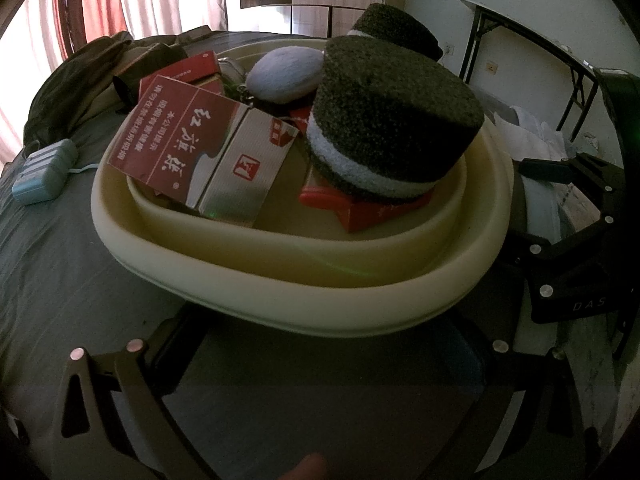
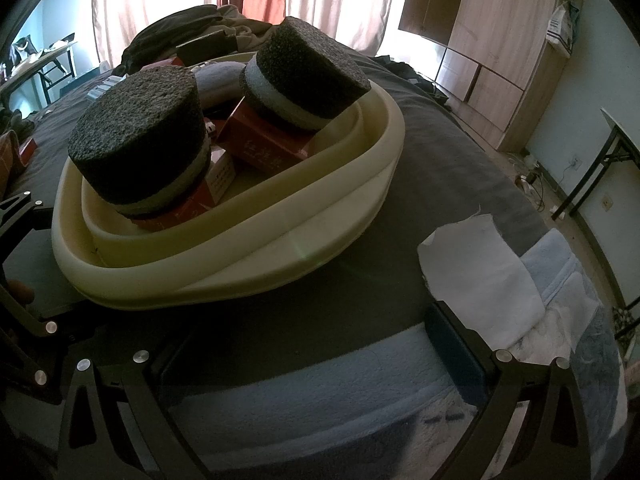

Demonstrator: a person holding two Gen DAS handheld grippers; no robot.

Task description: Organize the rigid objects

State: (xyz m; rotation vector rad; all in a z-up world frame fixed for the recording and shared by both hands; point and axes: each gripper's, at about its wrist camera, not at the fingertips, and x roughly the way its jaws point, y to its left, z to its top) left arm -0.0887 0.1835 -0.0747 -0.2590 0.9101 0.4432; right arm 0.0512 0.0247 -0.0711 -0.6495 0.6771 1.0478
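Note:
A cream oval basin (image 1: 280, 296) sits on a dark grey bed and also shows in the right wrist view (image 2: 256, 256). It holds two dark foam cylinders with pale bands (image 1: 392, 120) (image 2: 136, 152) (image 2: 304, 76), red and silver cartons (image 1: 208, 152), red boxes (image 2: 264, 148) and a grey oval pad (image 1: 284, 76). My left gripper (image 1: 320, 360) is open and empty just in front of the basin's near rim. My right gripper (image 2: 312, 344) is open and empty, to the right of the basin, over the bed's edge.
A pale blue power strip (image 1: 44, 172) lies on the bed left of the basin. Dark clothes (image 1: 96, 76) are piled behind it. White cloth (image 2: 480, 280) and a light blue towel (image 2: 320, 384) lie at the bed's near edge. A wardrobe (image 2: 496, 48) and folding table (image 2: 616, 160) stand beyond.

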